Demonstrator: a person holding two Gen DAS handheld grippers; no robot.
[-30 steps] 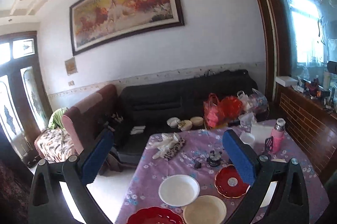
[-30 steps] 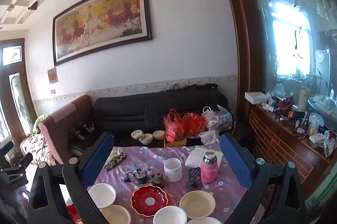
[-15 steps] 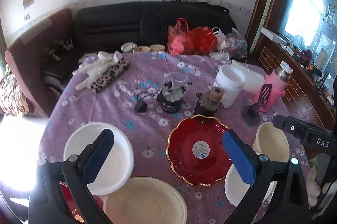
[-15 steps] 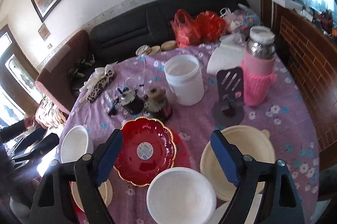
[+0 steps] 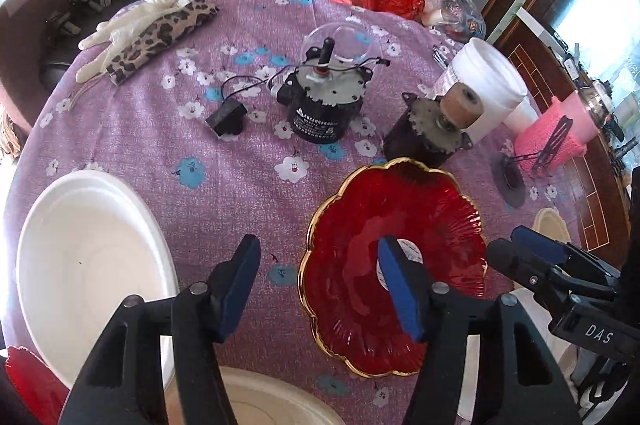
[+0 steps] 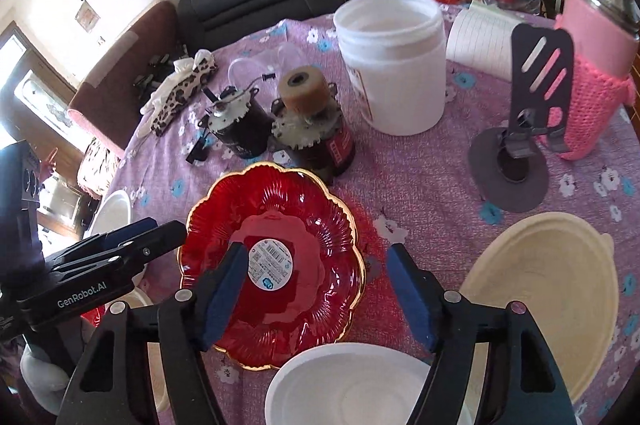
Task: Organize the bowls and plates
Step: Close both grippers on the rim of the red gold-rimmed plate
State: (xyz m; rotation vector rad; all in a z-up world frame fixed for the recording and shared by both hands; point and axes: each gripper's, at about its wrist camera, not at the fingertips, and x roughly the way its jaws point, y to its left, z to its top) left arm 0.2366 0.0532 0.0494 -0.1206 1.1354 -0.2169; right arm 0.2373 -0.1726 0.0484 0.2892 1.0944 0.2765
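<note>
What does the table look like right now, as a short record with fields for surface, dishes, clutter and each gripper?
surface: purple floral tablecloth
dishes: red plate with gold rim, white bowl, cream bowl, another white bowl at near edge
clutter: two motors, white jar, pink bottle, phone stand
left gripper: closing, straddling red plate's rim, nothing gripped
right gripper: closing, straddling red plate's opposite rim, nothing gripped

Two motors [image 5: 326,105] stand beside a white jar [image 6: 394,63] and pink flask [image 6: 596,57].
</note>
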